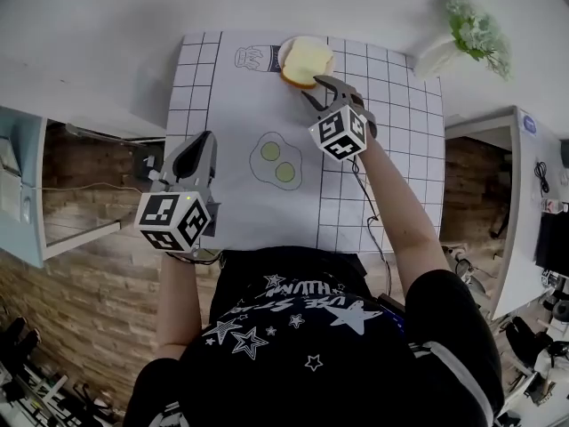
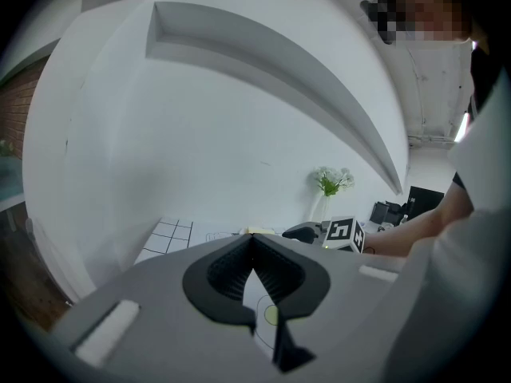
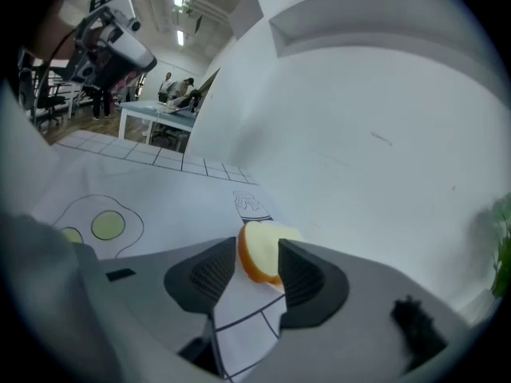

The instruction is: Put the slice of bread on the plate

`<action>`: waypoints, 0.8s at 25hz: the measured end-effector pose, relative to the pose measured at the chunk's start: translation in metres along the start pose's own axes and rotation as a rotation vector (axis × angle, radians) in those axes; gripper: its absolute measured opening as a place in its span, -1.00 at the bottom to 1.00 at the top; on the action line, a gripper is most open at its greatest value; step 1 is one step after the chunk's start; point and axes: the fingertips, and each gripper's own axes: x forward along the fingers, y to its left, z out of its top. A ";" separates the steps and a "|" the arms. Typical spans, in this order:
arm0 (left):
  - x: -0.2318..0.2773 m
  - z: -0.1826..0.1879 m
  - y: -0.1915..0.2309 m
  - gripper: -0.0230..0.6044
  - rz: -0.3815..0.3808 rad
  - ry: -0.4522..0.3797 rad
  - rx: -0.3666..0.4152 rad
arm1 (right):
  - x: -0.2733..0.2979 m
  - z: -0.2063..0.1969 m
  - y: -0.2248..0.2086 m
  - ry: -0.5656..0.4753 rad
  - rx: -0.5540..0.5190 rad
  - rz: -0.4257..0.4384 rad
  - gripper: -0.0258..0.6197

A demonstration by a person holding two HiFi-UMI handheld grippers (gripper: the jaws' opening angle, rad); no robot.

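Right gripper (image 1: 313,88) is hovering with fingers wide open, the bread slice (image 1: 308,60) lying right at their tips, ungripped. It's looking like it's already sitting on the white plate (image 1: 284,59) at the counter's (image 1: 107,25) far end. Left gripper (image 1: 203,140) is staying closed, empty. Next move, I'm guessing: backing off cleanly.

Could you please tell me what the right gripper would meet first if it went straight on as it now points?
Most likely the slice of bread: it lies directly ahead of the right gripper, framed by its open jaws; the gap is unclear.
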 end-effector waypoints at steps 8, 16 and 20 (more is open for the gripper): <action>0.007 -0.001 -0.064 -0.90 -0.003 -0.013 0.002 | -0.087 0.000 -0.034 -0.162 0.252 -0.055 -0.42; 0.033 -0.017 -0.152 -0.90 -0.022 -0.005 0.014 | -0.176 -0.048 -0.062 -0.267 0.464 -0.005 -0.42; 0.046 -0.027 -0.201 -0.90 -0.022 -0.005 0.033 | -0.218 -0.082 -0.063 -0.301 0.510 0.039 -0.50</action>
